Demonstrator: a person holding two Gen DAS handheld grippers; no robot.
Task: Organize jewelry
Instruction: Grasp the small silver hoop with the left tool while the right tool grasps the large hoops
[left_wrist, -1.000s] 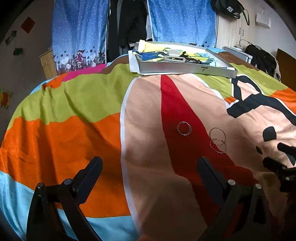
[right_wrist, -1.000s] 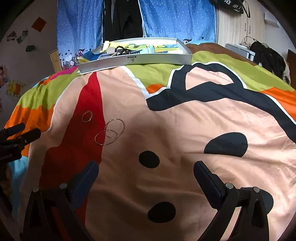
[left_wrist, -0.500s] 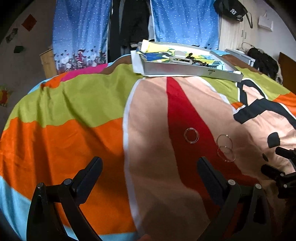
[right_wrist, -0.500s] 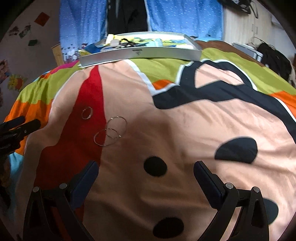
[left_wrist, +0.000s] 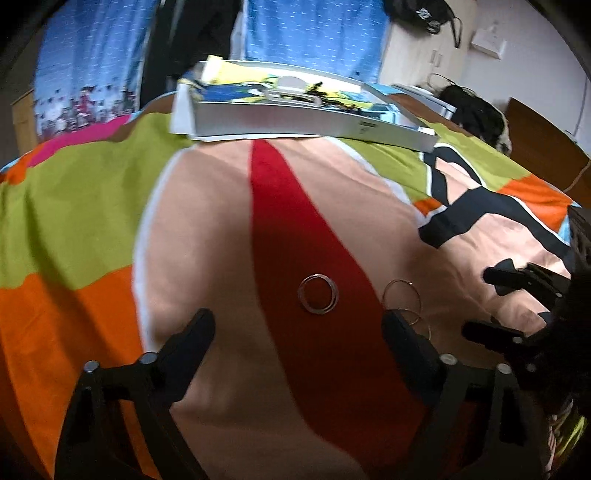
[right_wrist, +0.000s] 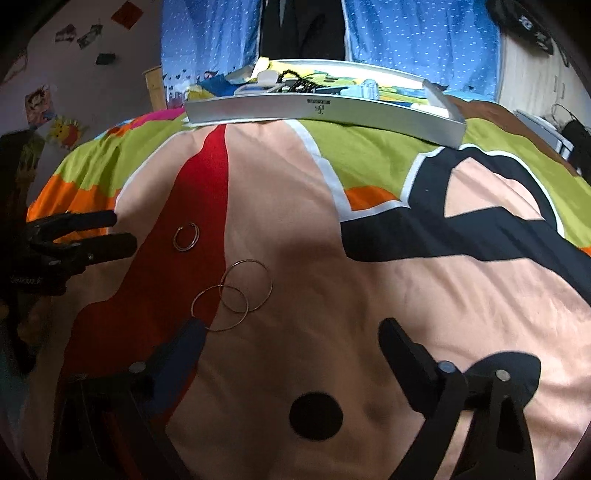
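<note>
Both wide-open, empty, the left gripper (left_wrist: 295, 332) and right gripper (right_wrist: 291, 339) risk pinching soft bedspread (right_wrist: 332, 258) instead of the thin hoop earrings (right_wrist: 232, 299).

Both wrist views: low, close over bedspread (left_wrist: 207, 229), facing white tray (right_wrist: 325, 109); shared: small rings (left_wrist: 318, 294), large hoops (right_wrist: 236, 299).

Black plastic fingers (left_wrist: 192, 343), silver screws (left_wrist: 148, 358), angular linkage frames
</note>
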